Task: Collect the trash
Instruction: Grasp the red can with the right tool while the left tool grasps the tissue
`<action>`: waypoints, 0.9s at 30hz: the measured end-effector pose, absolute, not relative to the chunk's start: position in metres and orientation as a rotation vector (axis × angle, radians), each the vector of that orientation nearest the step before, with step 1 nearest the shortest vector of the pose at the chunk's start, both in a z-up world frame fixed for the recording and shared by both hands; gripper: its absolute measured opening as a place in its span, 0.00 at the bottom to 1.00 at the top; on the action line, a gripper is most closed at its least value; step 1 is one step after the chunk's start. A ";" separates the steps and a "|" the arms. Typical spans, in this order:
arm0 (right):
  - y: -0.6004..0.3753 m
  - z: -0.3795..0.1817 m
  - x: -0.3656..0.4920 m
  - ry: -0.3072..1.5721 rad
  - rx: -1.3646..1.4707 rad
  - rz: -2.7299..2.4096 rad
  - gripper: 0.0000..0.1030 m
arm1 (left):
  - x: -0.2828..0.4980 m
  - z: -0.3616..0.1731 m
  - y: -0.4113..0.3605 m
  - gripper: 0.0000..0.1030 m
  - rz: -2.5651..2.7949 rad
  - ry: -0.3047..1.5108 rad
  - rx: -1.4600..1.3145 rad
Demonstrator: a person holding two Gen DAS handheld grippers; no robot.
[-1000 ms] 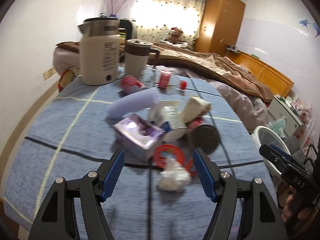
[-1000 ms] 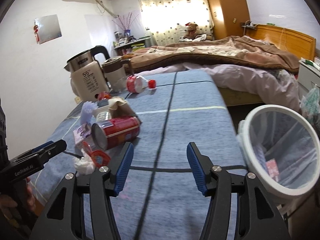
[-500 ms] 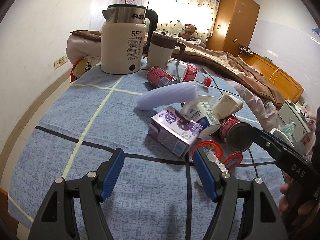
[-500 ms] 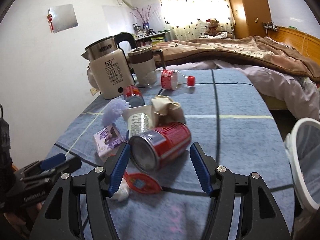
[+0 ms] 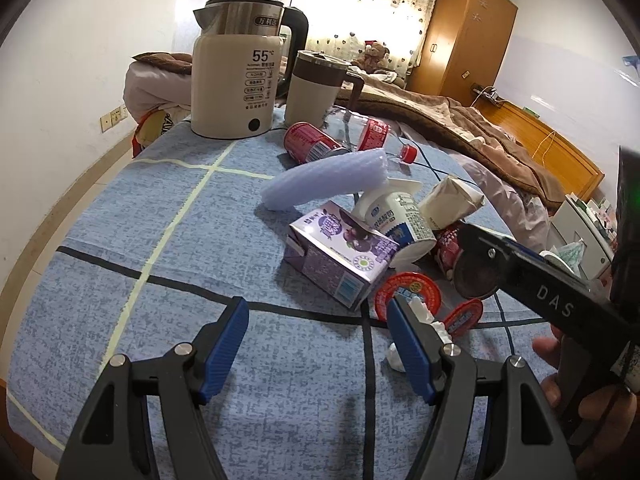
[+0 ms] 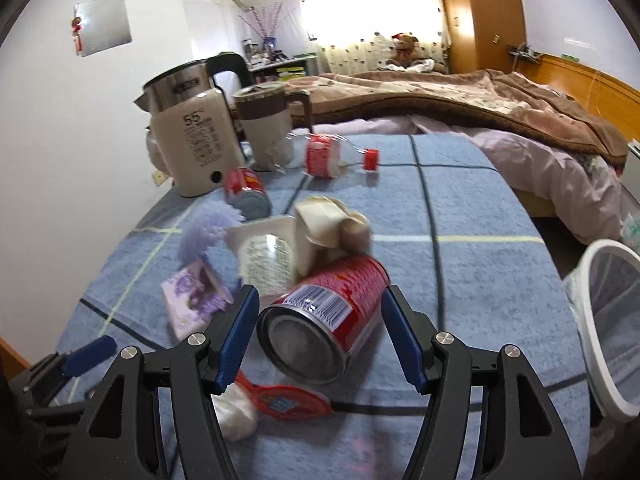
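A pile of trash lies on the blue cloth table: a red can on its side, a purple carton, a white yogurt cup, a crumpled paper bag, red lids and a white tissue. My right gripper is open with the red can lying between its fingers. My left gripper is open and empty, just in front of the purple carton. The right gripper also shows at the right of the left wrist view.
A white kettle and a beige mug stand at the table's back, with a second red can and a plastic bottle near them. A white mesh bin stands off the table's right edge. A bed lies behind.
My right gripper has swung left from the bin side and come forward until the red can lies between its fingers. My left gripper has shifted left, away from the tissue.
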State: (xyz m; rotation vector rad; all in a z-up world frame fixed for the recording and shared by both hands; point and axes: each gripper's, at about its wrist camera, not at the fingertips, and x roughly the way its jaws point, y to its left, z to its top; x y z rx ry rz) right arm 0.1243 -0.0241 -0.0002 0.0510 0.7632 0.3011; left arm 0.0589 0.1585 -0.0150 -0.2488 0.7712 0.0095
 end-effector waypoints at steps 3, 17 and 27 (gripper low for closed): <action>-0.042 -0.004 0.121 0.770 0.041 0.237 0.62 | 0.059 -0.014 0.155 0.71 -0.002 0.770 -0.248; -0.065 -0.014 0.125 0.799 0.134 0.384 0.62 | 0.064 -0.020 0.130 0.72 -0.087 0.802 -0.256; -0.060 -0.035 0.137 0.901 0.190 0.409 0.62 | 0.064 -0.023 0.132 0.73 -0.082 0.816 -0.265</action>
